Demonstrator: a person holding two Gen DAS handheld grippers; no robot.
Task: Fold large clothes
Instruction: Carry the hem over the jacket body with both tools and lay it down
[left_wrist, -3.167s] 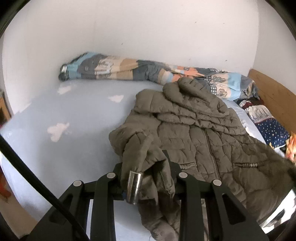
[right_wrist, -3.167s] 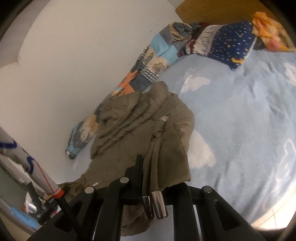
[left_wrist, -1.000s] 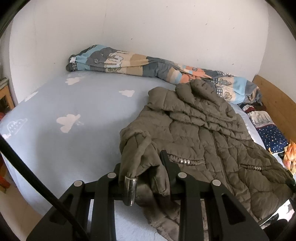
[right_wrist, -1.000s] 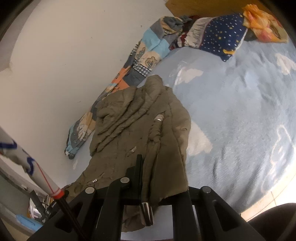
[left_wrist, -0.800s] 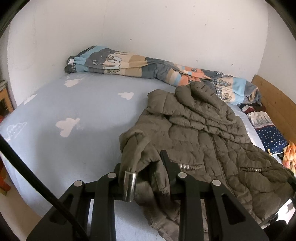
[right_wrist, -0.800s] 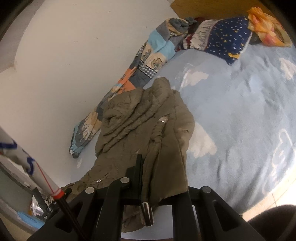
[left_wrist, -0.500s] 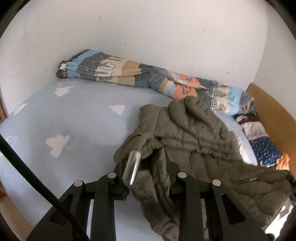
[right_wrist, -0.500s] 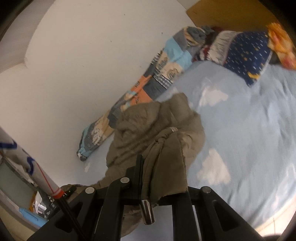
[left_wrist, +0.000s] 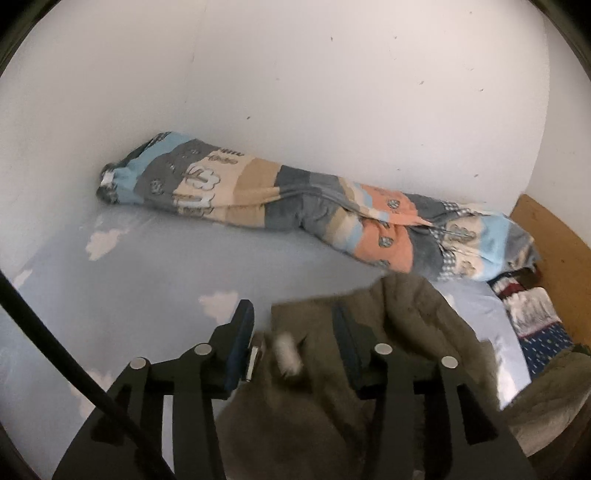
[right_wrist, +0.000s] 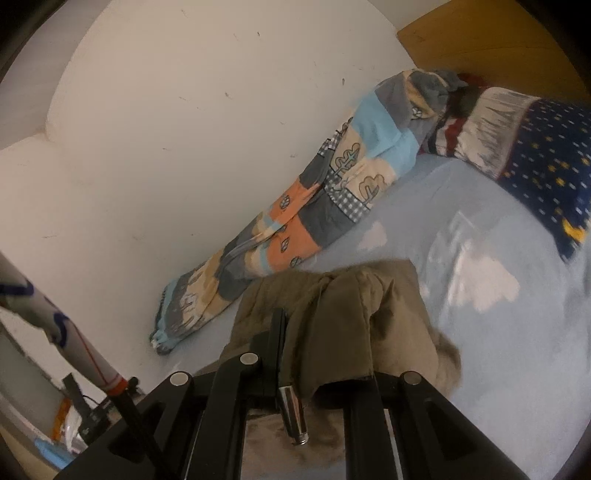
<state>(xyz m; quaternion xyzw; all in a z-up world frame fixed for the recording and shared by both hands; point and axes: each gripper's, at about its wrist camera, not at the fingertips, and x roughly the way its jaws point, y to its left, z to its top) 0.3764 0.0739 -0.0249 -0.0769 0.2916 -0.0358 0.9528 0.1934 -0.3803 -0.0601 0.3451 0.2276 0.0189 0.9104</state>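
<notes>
An olive-green quilted jacket (left_wrist: 406, 332) is lifted off the light-blue bed and bunched close to both cameras. My left gripper (left_wrist: 291, 328) is shut on a fold of it, with a metal cord end hanging by the fingers; the image is blurred by motion. My right gripper (right_wrist: 325, 332) is shut on another part of the jacket (right_wrist: 332, 325), which drapes over its fingers and hides the right one. A metal cord end (right_wrist: 293, 413) dangles below.
A rolled patchwork blanket (left_wrist: 295, 210) lies along the white wall; it also shows in the right wrist view (right_wrist: 314, 206). A dark star-print pillow (right_wrist: 546, 162) and wooden headboard (right_wrist: 491, 40) are at the right. The bed sheet (left_wrist: 129, 288) has cloud prints.
Both grippers have risen and moved toward the wall, lifting the jacket off the bed. The jacket, which lay spread out, now hangs bunched from both grippers.
</notes>
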